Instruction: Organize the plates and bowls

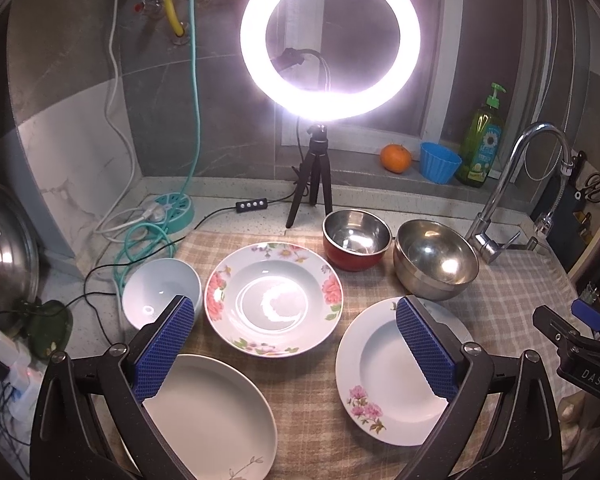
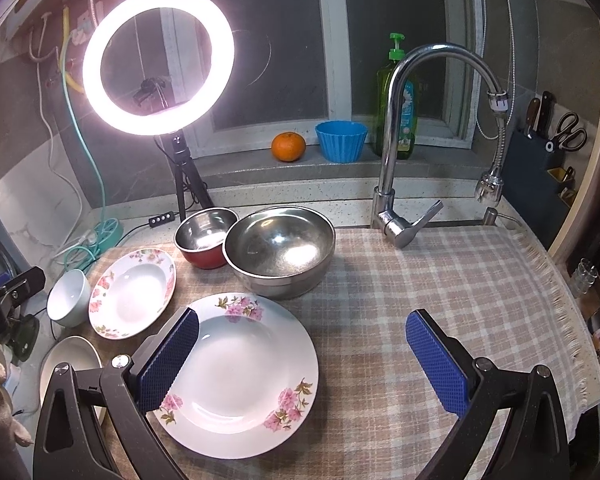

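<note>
On a checked cloth (image 1: 308, 380) lie a deep plate with a flowered rim (image 1: 274, 298) (image 2: 132, 294), a white plate with pink flowers (image 1: 396, 376) (image 2: 240, 376) and a plain white plate (image 1: 216, 416) (image 2: 70, 360). A white bowl (image 1: 160, 292) (image 2: 68, 298) stands at the left. A red steel-lined bowl (image 1: 356, 244) (image 2: 204, 236) and a large steel bowl (image 1: 436, 258) (image 2: 280, 250) stand at the back. My left gripper (image 1: 294, 312) is open and empty above the plates. My right gripper (image 2: 302, 328) is open and empty over the pink-flowered plate's right edge.
A ring light on a tripod (image 1: 316, 184) (image 2: 184, 184) stands behind the dishes, with cables and a power strip (image 1: 168, 208) at the left. A tap (image 2: 396, 184) rises at the back right. An orange (image 2: 288, 146), blue cup (image 2: 342, 140) and soap bottle (image 2: 396, 92) sit on the sill.
</note>
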Available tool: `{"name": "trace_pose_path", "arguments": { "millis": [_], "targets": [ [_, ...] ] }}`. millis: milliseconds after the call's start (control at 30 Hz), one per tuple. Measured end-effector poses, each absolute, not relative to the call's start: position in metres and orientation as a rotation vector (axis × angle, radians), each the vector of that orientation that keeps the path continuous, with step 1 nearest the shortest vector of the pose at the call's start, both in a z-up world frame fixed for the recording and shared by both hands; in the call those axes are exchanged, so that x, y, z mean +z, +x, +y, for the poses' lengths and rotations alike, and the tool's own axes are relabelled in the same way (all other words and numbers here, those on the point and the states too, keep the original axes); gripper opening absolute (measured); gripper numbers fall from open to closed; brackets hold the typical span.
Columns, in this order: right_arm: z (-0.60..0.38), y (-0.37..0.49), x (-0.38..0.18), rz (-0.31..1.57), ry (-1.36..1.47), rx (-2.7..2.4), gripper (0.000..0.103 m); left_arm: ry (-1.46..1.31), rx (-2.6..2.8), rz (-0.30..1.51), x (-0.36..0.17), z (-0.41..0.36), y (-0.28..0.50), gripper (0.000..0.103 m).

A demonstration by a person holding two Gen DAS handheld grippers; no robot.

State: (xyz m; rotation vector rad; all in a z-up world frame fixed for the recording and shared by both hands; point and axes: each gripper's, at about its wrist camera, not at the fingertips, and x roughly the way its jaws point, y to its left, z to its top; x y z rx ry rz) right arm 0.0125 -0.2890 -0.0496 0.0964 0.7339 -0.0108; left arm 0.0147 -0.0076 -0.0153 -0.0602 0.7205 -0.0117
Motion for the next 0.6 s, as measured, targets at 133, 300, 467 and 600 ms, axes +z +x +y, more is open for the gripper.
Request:
{"name": "trace_pose_path", "arguments": {
  "millis": [133,300,467,600],
  "targets": [
    [-0.292,0.016,-0.056,0.755,0.11,0.01,0.102,-0.077,-0.028,0.752,-0.023,-0.006,0.018,0.095],
    [-0.293,0.02,-0.068,0.8,0.121,0.042,0.088,-0.122,-0.05,0.812,-0.037,-0.002,0.023,0.094],
    [-0.3,0.029,-0.091,0.887,0.176,0.078,0.065,-0.179,-0.107,0.92,-0.062,-0.003,0.032,0.076],
    [-0.309,0.037,-0.113,0.963,0.243,0.111,0.051,-0.246,-0.149,1.016,-0.083,-0.004,0.036,0.068]
  ]
}}
